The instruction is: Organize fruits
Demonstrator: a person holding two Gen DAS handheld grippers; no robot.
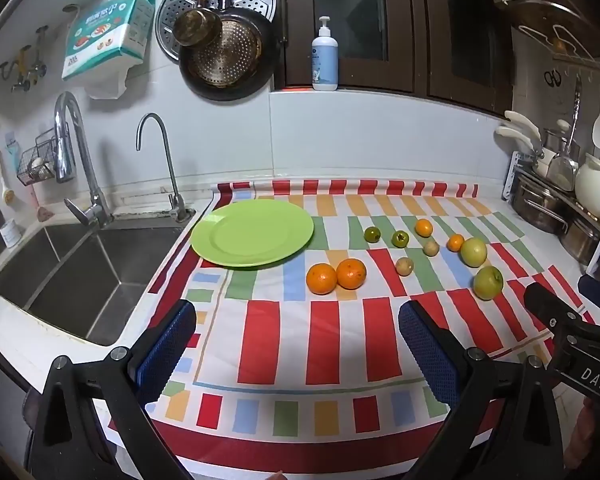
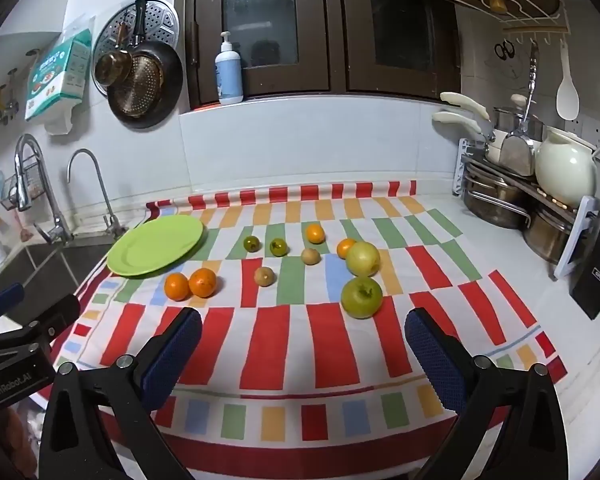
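Observation:
An empty green plate [image 1: 252, 234] [image 2: 156, 245] lies on the striped cloth near the sink. Fruits lie loose to its right: two oranges [image 1: 335, 276] [image 2: 190, 283], two green apples [image 1: 488, 282] [image 2: 361, 297], two small dark green fruits [image 1: 386, 237] [image 2: 265, 245], two small brown fruits [image 1: 404, 266] [image 2: 265, 276] and two small oranges [image 1: 424, 227] [image 2: 315, 233]. My left gripper [image 1: 298, 320] is open and empty, short of the oranges. My right gripper [image 2: 303, 326] is open and empty, just short of the near apple.
A steel sink [image 1: 76, 276] with two taps [image 1: 80, 168] lies left of the cloth. A rack with pots and a white kettle [image 2: 566, 172] stands at the right, a knife block [image 2: 598, 256] beside it. A soap bottle [image 1: 324, 58] stands on the window sill.

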